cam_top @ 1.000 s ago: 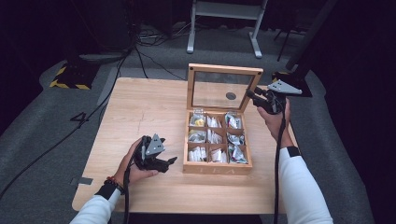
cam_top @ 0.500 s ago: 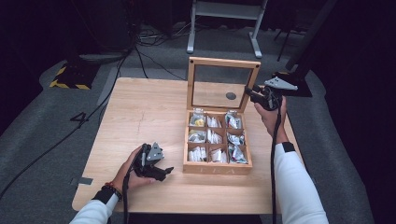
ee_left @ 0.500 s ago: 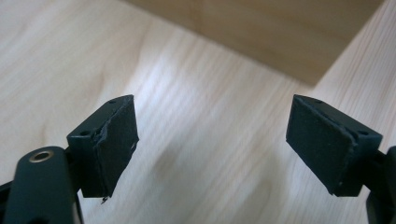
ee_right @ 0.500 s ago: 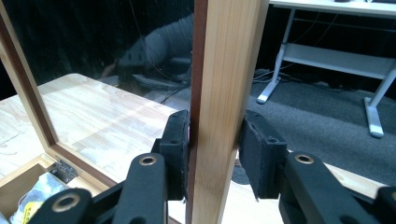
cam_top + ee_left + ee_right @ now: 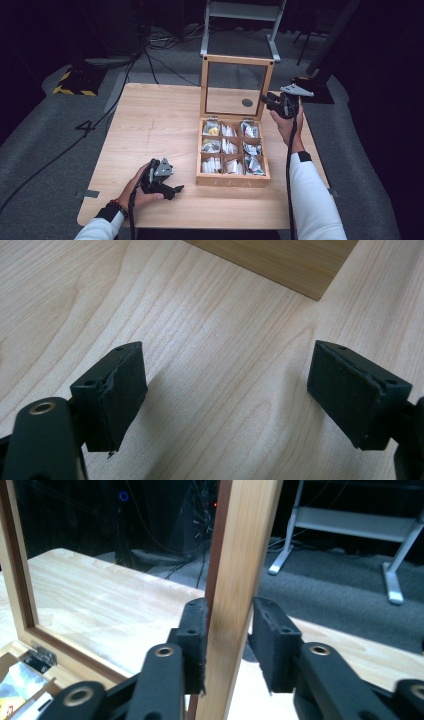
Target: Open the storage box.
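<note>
lid of the wooden box, a glass pane in a wooden frame, stands upright at the far edge of the box, which sits right of centre on the desk. the nine compartments hold small wrapped packets.

right tongs straddle the lid's right frame post. in the right gripper view the post passes between the two pads: the left pad lies against the wood, while the right one appears to stand a sliver off it. the jaws have just been closing on that post. grip judged near but not firm.

step in hand, as judged: taking hold of the raised lid in order to swing it. the next move calls for the pads to seat fully on the post, then a slow arc about the rear hinge, keeping the wrist in line with the frame so that it does not slip or twist.

right forearm reaches forward along the box's right side, hand raised to mid-lid height. left tongs rest low on the desk at the near left, jaws wide apart and empty, pointing toward the box's near corner.
</note>
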Demonstrator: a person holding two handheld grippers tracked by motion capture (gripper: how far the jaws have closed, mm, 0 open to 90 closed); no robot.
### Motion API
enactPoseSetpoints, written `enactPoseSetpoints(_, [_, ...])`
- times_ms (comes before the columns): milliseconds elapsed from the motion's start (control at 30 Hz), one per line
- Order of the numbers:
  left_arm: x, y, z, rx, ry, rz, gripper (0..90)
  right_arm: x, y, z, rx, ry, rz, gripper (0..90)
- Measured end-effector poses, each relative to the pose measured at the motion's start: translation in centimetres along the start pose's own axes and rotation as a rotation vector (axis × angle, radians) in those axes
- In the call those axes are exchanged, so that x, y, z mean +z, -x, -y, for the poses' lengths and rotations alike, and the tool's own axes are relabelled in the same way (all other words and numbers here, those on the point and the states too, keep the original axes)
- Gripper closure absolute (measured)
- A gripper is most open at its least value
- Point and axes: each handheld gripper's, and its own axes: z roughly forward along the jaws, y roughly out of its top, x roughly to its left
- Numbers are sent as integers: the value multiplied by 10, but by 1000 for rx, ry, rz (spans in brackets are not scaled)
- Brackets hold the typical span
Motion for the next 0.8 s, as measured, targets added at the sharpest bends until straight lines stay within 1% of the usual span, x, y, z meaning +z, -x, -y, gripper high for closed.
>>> enactPoseSetpoints(267, [1, 1, -1, 1, 2, 5, 162, 6, 3, 10, 6, -33, -20, 667])
enactPoseSetpoints(400, [1, 1, -1, 5, 2, 5, 162, 6, 2, 14, 3, -38, -19, 665])
enactPoseSetpoints(500, [1, 0, 0, 3, 5, 7, 162, 7, 1, 20, -6, -51, -20, 658])
enactPoseSetpoints(600, [1, 1, 0, 6, 3, 9, 163, 8, 0, 25, -4, -60, -25, 646])
enactPoseSetpoints(667, [1, 1, 0, 3, 4, 9, 162, 10, -1, 30, -1, -87, -38, 636])
enactPoseSetpoints(700, [1, 0, 0, 5, 3, 10, 162, 10, -4, 34, -11, -85, -26, 639])
enactPoseSetpoints(800, [1, 0, 0, -1, 6, 12, 162, 10, -4, 38, -22, -101, -26, 640])
